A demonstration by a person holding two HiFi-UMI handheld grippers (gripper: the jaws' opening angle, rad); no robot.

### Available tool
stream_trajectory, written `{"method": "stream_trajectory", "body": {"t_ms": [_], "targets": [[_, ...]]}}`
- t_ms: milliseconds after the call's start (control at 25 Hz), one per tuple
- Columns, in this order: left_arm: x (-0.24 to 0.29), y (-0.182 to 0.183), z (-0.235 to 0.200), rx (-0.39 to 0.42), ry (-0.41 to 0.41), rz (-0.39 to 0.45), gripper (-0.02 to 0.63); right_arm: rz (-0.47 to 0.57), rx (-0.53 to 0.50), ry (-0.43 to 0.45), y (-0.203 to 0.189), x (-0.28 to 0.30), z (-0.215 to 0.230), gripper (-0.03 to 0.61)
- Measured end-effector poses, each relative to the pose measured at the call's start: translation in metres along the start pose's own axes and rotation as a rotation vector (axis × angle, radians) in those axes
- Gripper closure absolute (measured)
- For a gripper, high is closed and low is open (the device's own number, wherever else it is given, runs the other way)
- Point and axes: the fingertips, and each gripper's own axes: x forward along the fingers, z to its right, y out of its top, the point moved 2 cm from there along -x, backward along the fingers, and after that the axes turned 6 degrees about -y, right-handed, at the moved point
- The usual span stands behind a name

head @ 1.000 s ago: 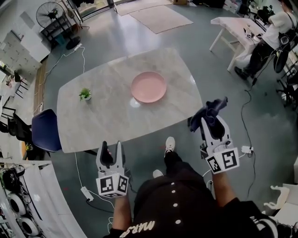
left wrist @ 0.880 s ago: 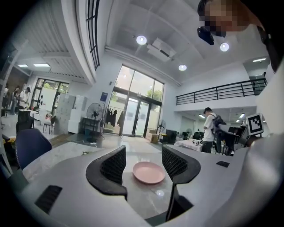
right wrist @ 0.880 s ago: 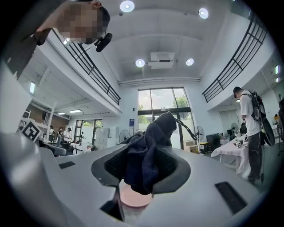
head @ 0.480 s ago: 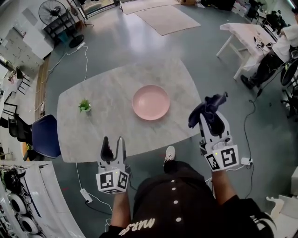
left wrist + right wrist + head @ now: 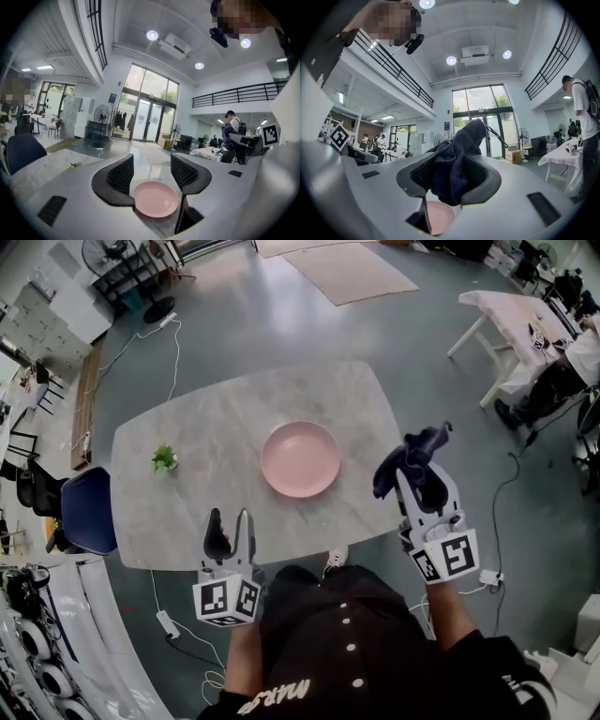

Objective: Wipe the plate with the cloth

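In the head view the person has stepped closer to the table (image 5: 187,493); the pink plate (image 5: 300,458) lies mid-table, and the right gripper (image 5: 419,472) now holds the dark cloth (image 5: 411,456) at the table's right edge. In the left gripper view the left gripper (image 5: 152,163) has its fingers apart and empty, with the plate beyond them. In the right gripper view the fingers clamp the cloth with the plate below, so wiping looks close but not yet begun.
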Motion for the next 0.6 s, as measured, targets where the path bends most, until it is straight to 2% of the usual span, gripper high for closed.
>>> {"method": "stream_trajectory", "body": {"t_ms": [320,600], "targets": [[0.026,-0.038,-0.027,-0.057,-0.003,-0.125,0.370,-0.074,-0.034,0.057,-0.038,0.046,-0.012,0.440],[0.092,-0.064,-0.061,-0.098,-0.056,-0.208,0.370,-0.154,-0.131,0.126,-0.079,0.108,-0.030,0.440]]}}
